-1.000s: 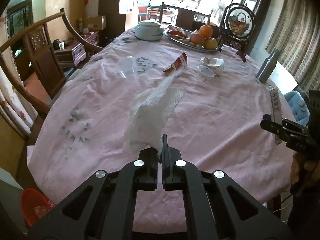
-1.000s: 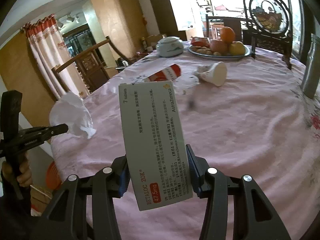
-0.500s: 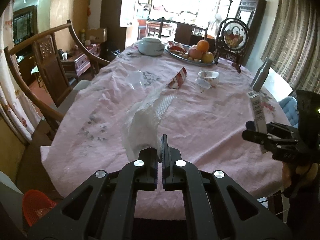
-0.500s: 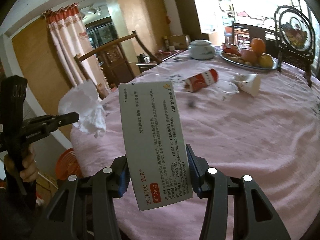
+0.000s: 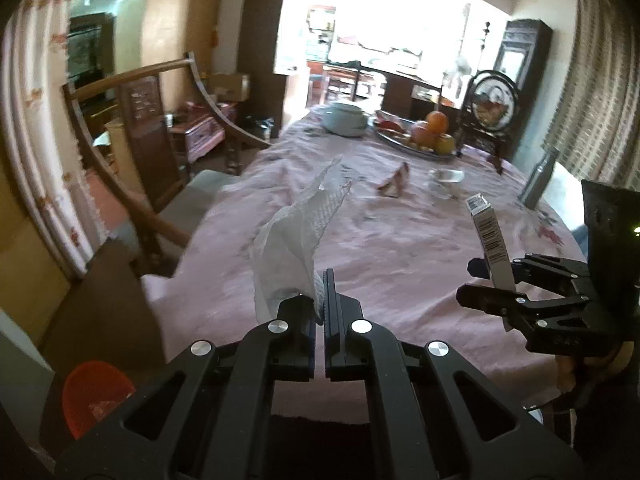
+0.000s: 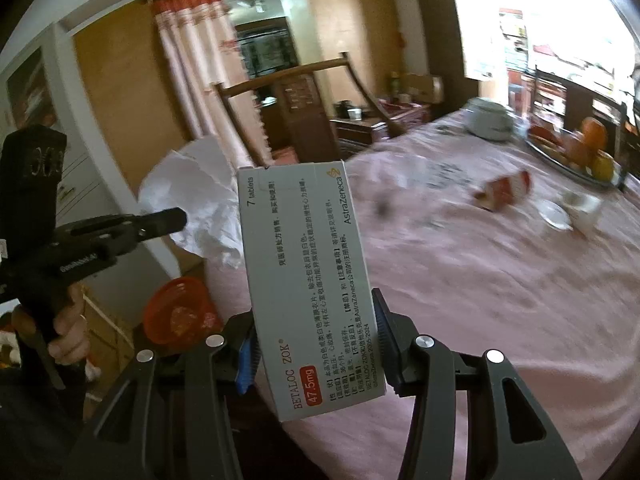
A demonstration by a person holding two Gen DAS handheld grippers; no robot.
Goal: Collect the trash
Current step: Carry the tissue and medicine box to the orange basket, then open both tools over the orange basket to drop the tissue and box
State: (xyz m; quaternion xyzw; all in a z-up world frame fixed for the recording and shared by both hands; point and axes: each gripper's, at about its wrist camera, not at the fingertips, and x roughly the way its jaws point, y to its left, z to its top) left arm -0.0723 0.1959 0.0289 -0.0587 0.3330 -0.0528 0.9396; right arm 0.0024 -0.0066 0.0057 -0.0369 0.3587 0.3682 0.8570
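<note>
Your left gripper (image 5: 320,300) is squeezed almost fully together on a crumpled white tissue (image 5: 296,236), which stands up and fans forward from between its fingers, above the near edge of the pink tablecloth (image 5: 400,240). In your right wrist view the same tissue (image 6: 196,200) hangs off the tip of that gripper (image 6: 176,216), out to the left of the right gripper, with your hand (image 6: 68,332) wrapped round the handle below it.

Your right gripper (image 6: 316,344) stands about half open and is clamped on a white medicine box (image 6: 308,280); its pads press the box's two long sides near the lower end, and the box stands upright, printed face toward the camera. From the left wrist view the box (image 5: 490,240) shows edge-on with its barcode, pinched in the right gripper (image 5: 490,284), which is off to the right of your left gripper and at about the same level.

Down and to the left of your left gripper, below the table edge, sits an orange bin (image 5: 96,396); in the right wrist view the bin (image 6: 176,312) lies just left of the box's lower half, on the floor beside the table.

Farther ahead of both grippers on the cloth lie a red-and-white wrapper (image 6: 508,188) and a tipped white cup (image 6: 580,204), both blurred. Beyond them are a fruit tray (image 5: 420,140) and a pale lidded bowl (image 5: 346,120).
</note>
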